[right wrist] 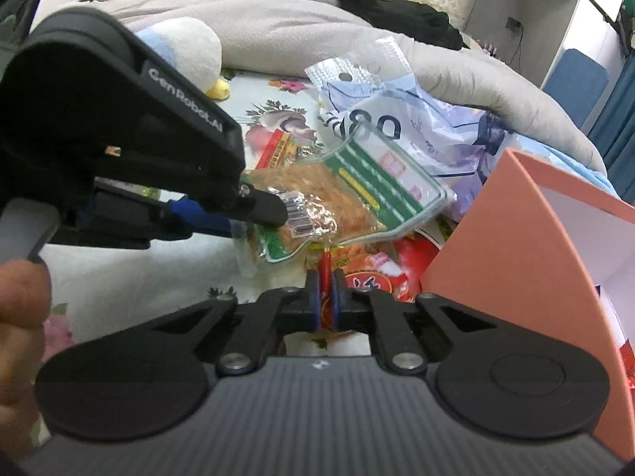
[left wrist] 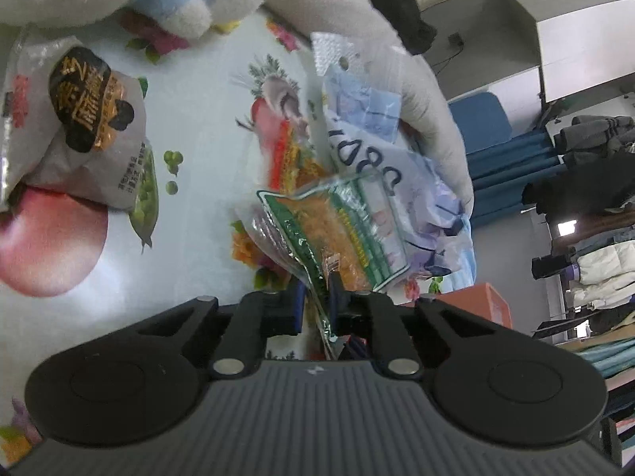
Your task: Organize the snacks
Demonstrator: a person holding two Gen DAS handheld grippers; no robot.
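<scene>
A clear packet with green stripes and orange snacks (left wrist: 341, 234) hangs tilted above the flowered tablecloth (left wrist: 198, 127). My left gripper (left wrist: 319, 293) is shut on the packet's near corner. The right wrist view shows this from the side: the left gripper (right wrist: 256, 218) pinches the green-striped packet (right wrist: 357, 198) at its barcode end. Below it lies a red snack packet (right wrist: 377, 277), and my right gripper (right wrist: 325, 297) is shut on that packet's near edge. A blue-and-white bag (right wrist: 397, 119) lies behind both.
A salmon-coloured box (right wrist: 516, 238) stands open at the right, close to the red packet. A grey packet with a black label (left wrist: 91, 119) lies at the left. A plush toy (left wrist: 178, 0) and grey bedding (right wrist: 317, 20) border the back. A hand (right wrist: 20, 317) holds the left gripper.
</scene>
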